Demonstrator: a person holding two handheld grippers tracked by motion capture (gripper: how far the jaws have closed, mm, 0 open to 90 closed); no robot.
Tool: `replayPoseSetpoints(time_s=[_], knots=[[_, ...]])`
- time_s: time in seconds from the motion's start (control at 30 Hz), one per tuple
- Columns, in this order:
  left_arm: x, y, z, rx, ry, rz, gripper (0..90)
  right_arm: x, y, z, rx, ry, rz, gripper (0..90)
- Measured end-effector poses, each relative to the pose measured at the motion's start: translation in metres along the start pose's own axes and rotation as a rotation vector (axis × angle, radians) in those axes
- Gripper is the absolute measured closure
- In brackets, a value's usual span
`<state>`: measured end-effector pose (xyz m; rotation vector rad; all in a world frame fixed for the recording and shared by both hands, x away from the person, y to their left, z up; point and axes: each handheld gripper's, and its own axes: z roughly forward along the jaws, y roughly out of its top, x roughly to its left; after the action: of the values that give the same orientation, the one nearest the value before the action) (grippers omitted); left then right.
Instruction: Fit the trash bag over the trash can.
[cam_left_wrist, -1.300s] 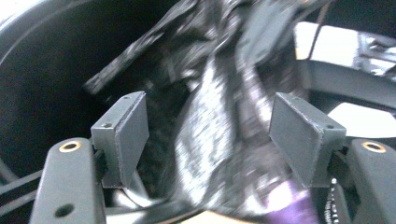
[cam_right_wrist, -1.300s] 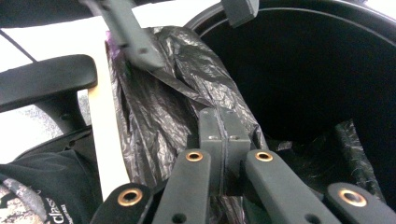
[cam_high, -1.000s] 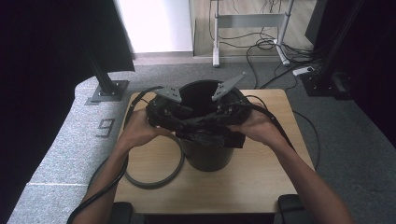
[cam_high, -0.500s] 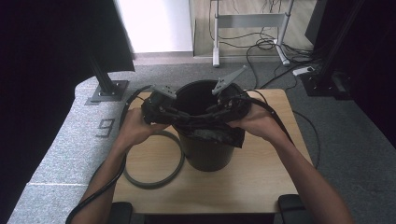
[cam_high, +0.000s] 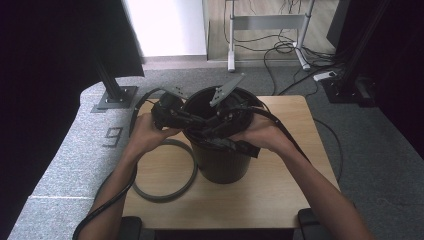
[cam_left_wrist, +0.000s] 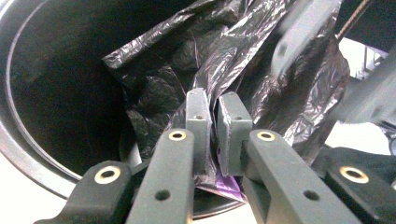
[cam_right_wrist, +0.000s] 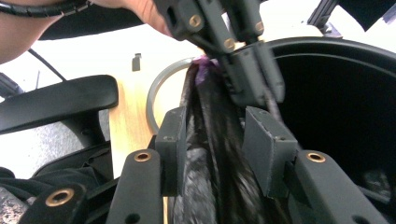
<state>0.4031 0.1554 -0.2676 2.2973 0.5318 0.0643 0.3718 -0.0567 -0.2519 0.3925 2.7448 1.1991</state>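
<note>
High view: both tools meet over the black bin on the desk; grey ring lies beside it. Left gripper view: left tool clenched on the black bag at the rim. Right gripper view: right tool has just been opening, bag strand between the jaws, unpinched.

a white "9" marked on the grey floor mat, left of the table
</note>
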Motion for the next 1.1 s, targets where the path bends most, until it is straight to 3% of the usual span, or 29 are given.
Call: replayPoseSetpoints(time_s=[0.07, 0.13, 0.3, 0.4, 0.77, 1.1], knots=[[0.001, 0.001, -0.001, -0.009, -0.001, -0.009, 83.4, 0.001, 0.001, 0.008, 0.019, 0.009, -0.008, 58.5], [0.001, 0.001, -0.001, -0.016, -0.008, -0.015, 83.5, 0.001, 0.001, 0.014, 0.03, -0.013, -0.011, 60.8], [0.002, -0.001, 0.0, -0.011, 0.008, -0.016, 85.3, -0.001, 0.0, 0.024, 0.074, -0.095, -0.033, 88.4], [0.005, -0.004, -0.003, -0.03, 0.04, -0.022, 87.4, -0.002, -0.003, 0.021, 0.079, -0.111, -0.034, 88.7], [0.027, -0.017, -0.019, -0.083, 0.154, -0.086, 89.8, -0.025, -0.035, -0.025, 0.038, -0.191, 0.05, 88.7], [0.052, -0.029, -0.036, -0.129, 0.236, -0.16, 89.8, -0.059, -0.082, -0.073, 0.003, -0.295, 0.183, 88.6]])
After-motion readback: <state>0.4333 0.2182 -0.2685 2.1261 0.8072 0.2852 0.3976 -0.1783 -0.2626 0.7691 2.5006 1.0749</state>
